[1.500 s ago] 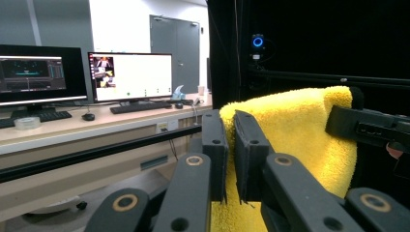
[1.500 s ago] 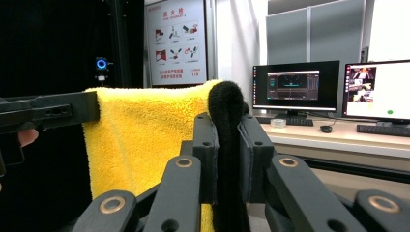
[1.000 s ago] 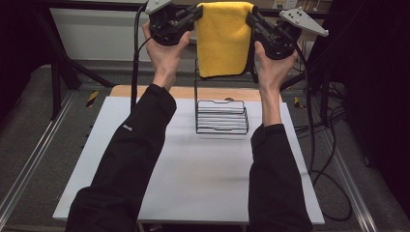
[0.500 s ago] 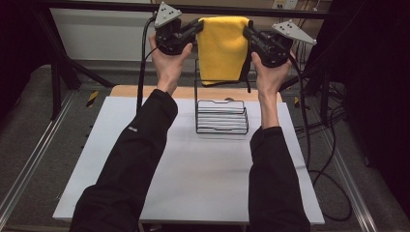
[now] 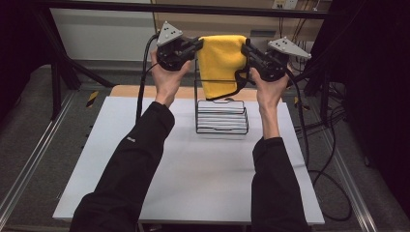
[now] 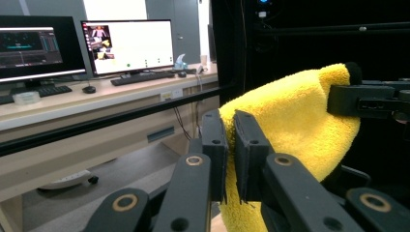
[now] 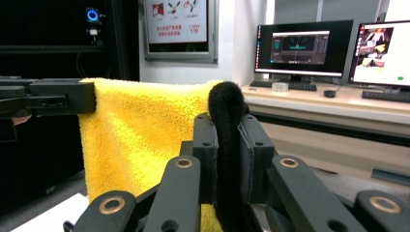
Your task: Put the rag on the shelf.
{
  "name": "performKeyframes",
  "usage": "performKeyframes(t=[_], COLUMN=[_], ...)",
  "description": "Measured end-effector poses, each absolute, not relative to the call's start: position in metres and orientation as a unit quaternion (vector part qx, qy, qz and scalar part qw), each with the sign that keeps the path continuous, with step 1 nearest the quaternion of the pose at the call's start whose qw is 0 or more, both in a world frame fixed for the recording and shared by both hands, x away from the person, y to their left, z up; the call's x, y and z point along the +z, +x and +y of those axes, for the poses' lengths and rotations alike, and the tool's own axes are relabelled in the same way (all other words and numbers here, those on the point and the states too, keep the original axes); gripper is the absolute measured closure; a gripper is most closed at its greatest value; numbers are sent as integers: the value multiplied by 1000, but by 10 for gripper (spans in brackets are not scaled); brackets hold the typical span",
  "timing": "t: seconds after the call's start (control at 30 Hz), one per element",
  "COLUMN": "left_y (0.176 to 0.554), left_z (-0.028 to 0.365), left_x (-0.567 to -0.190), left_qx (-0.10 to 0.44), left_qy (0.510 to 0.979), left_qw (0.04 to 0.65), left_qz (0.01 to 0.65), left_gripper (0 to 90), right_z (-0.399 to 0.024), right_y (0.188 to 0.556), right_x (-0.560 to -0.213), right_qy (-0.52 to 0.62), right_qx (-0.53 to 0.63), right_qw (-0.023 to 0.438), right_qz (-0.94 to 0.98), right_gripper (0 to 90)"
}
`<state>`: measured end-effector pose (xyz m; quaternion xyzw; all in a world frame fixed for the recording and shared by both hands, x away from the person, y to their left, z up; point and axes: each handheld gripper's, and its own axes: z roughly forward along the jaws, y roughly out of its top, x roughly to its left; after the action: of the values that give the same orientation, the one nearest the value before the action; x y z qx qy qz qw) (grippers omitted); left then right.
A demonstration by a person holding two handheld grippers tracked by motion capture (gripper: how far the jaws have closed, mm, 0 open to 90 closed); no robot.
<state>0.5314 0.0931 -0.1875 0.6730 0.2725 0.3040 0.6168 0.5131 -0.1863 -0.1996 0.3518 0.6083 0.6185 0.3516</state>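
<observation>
Two raised forearms reach over the desk's (image 5: pixel 145 159) far edge. Left gripper (image 5: pixel 196 46) clamps the yellow cloth's (image 5: pixel 221 60) left top corner; right gripper (image 5: pixel 245 48) clamps its black-edged right corner, cloth hanging above the wire rack (image 5: pixel 221 116).

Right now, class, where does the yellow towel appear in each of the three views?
High view: yellow towel top centre, stretched between both tongs above the wire rack.
Left gripper view: centre-right.
Right gripper view: left of centre.
Shared landmark: the towel's black edge.
</observation>
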Motion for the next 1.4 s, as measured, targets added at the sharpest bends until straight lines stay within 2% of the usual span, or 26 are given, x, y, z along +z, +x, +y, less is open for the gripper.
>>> performKeyframes(t=[0.47, 0.97, 1.4], left_y=[530, 510, 489], left_z=[93, 90, 89], left_x=[-201, -193, -200], left_qx=[296, 296, 294], left_qy=[684, 684, 699], left_qw=[611, 622, 616], left_qz=[269, 239, 216], left_gripper=[841, 840, 839], right_z=[-190, -199, -201], right_y=[513, 495, 480], right_x=[-220, -221, -230], right_qy=[358, 348, 331], right_qx=[614, 637, 632], right_qw=[331, 331, 345], right_qz=[621, 603, 610], right_gripper=[799, 794, 789])
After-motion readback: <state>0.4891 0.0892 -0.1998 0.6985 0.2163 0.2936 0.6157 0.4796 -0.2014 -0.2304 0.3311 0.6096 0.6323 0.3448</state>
